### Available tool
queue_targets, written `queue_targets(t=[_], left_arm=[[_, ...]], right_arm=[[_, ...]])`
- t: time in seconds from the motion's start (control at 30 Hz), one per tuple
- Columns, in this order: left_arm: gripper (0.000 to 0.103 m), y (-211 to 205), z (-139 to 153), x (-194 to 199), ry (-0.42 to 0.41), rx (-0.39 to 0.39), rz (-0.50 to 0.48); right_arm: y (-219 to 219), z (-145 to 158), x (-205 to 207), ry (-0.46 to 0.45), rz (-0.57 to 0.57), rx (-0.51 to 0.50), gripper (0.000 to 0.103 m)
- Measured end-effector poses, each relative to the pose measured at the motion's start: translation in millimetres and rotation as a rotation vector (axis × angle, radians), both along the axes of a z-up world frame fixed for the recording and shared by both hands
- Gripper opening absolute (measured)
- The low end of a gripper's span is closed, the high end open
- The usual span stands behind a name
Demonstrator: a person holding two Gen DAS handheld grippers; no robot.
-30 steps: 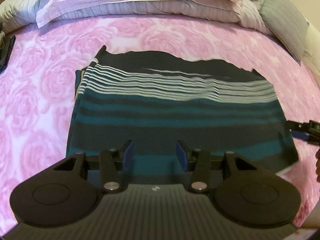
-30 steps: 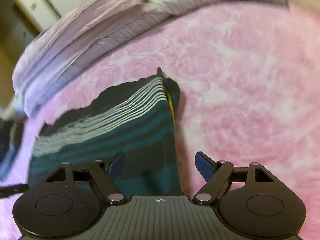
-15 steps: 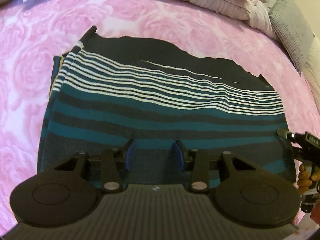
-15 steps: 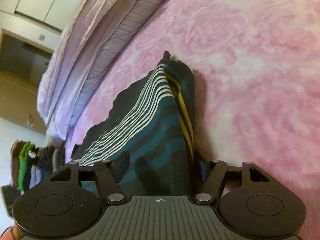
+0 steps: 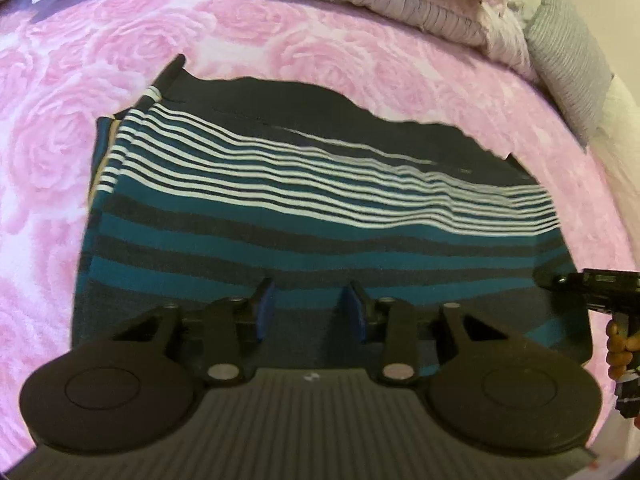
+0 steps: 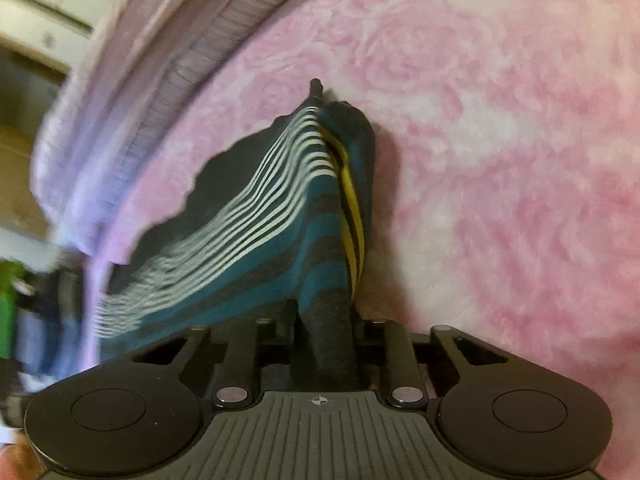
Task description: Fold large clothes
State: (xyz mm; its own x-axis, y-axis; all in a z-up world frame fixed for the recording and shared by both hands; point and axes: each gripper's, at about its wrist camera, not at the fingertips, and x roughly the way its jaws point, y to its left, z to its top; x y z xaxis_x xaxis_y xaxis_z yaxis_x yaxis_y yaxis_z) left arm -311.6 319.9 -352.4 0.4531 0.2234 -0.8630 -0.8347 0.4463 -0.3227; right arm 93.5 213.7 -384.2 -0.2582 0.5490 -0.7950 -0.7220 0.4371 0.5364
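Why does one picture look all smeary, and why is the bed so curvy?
Right wrist view: the left edge is motion-blurred, so the pillows and the striped garment smear there. Left wrist view: much sharper, but the fisheye lens bends the pink bedspread into a dome and darkens the corners.

Folded striped garment (image 5: 304, 216), teal, charcoal, white, flat on bed; right edge bunched upward.

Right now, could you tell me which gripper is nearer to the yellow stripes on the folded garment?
Right. The right gripper is closing on the folded garment's edge just below the yellow stripes. The left gripper is closing over the near edge, with no yellow in its view.
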Motion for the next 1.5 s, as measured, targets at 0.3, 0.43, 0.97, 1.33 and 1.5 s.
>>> queue_targets(t=[0.3,0.43,0.97,1.33,1.5], left_arm=[[0.025,16.4,34.9,-117.4,-0.041,0.035,0.061],[0.025,21.1,28.0,-184.9,-0.031,-0.019,0.123],[0.025,8.9,16.8,-253.6,-0.145,-0.170,0.262],[0.045,50.7,26.8,-120.8,-0.341,-0.200,0.086],[0.047,78.7,-2.8,-73.7,-0.317,-0.239,0.080]], right_arm=[[73.4,94.9,-163.4,-0.749,0.103,-0.245,0.014],[101.6,118.8,-284.5,-1.006,0.255,-0.202,0.014],[57.0,56.6,-495.0,-0.972,0.722,-0.169,0.046],[51.5,127.0,-271.2,-0.530,0.093,-0.084,0.046],[76.9,65.8,-174.8,-0.308,-0.133,-0.205,0.046]])
